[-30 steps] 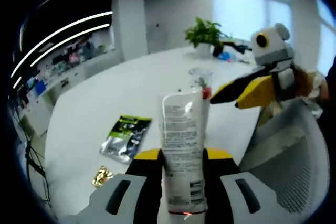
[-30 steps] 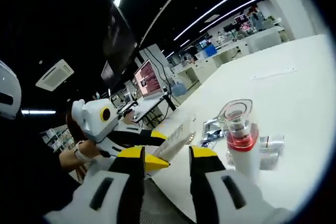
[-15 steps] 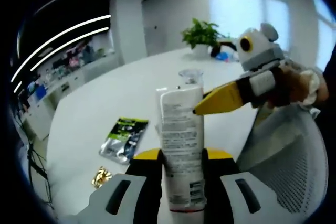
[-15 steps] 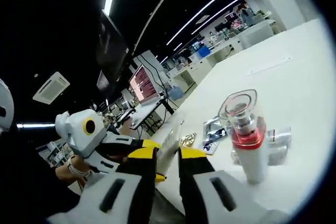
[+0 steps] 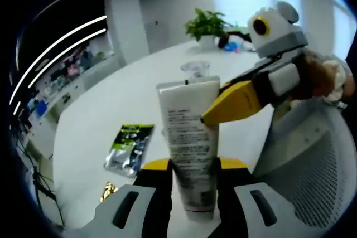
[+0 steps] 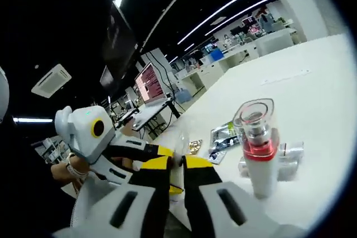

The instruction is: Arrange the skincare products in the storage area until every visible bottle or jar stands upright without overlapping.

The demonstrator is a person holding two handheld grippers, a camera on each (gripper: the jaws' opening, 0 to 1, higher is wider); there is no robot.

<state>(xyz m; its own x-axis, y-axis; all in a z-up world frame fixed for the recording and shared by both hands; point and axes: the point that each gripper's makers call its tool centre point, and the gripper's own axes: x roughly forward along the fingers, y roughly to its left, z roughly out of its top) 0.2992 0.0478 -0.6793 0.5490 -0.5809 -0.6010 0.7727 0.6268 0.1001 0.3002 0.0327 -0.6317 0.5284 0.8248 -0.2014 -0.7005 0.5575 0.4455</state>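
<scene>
Fingers of the left gripper, yellow-tipped, are clenched on the lower part of a white squeeze tube with grey printed text, which stands upright at the centre of the left gripper view. From the right of that view the right gripper reaches in, its yellow tip touching the tube's right edge. In the right gripper view its own yellow fingers are pressed close together around the tube's thin pale edge, low and left of centre, with the left gripper just behind them.

A large white round table spreads behind the tube. At the right edge of the left gripper view sits a white mesh chair back. A white pump bottle with a red collar and clear cap stands upright on the table at the lower right of the right gripper view. A silver and green foil sachet lies flat at the lower left of the left gripper view, with a small crumpled gold wrapper below it.
</scene>
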